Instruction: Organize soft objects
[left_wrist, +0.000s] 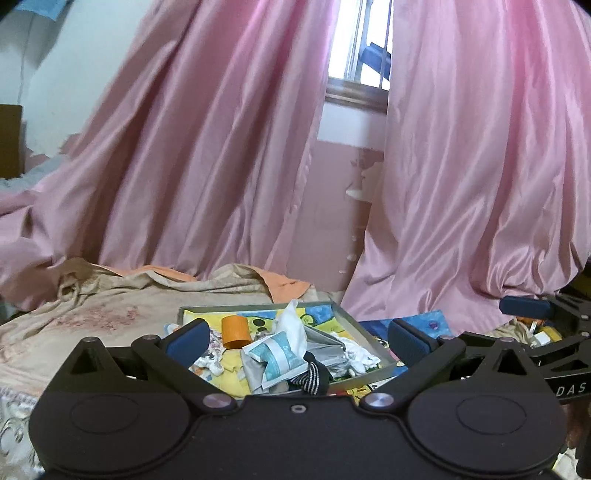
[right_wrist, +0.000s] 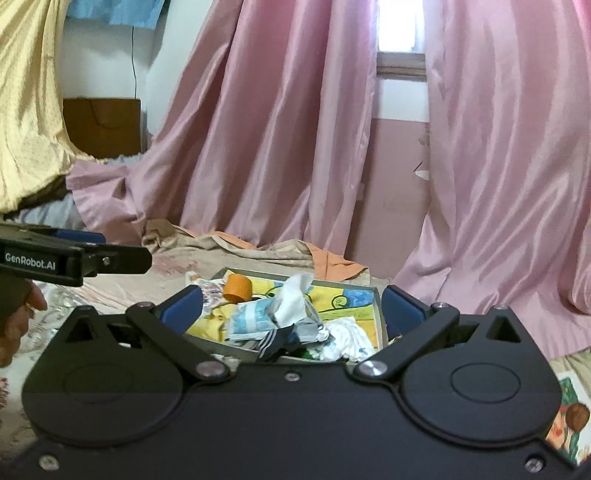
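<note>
From my feeds, the glossy pink satin curtains fill most of both views, hanging down to the bed and parted around a bright window. Below them I see the bed's beige crumpled bedspread with an orange cloth tucked along its far edge. On the bed sits a shallow grey-rimmed rectangular tray with a yellow, blue and green painted picture as its floor, and the soft things lie heaped inside it: a light-blue and white plastic tissue pack with white tissue sticking up, a crumpled white cloth toward the tray's right side, a black-and-white striped sock at the near rim, and a small orange plastic cylinder toward the far left. My left gripper has its jaws spread wide, holding nothing, its blue pads framing the tray's contents just short of them. My right gripper likewise has its jaws wide apart and empty, framing the same tray. In the right wrist view I see the left gripper's black body at the left edge, marked GenRobot.AI.
</note>
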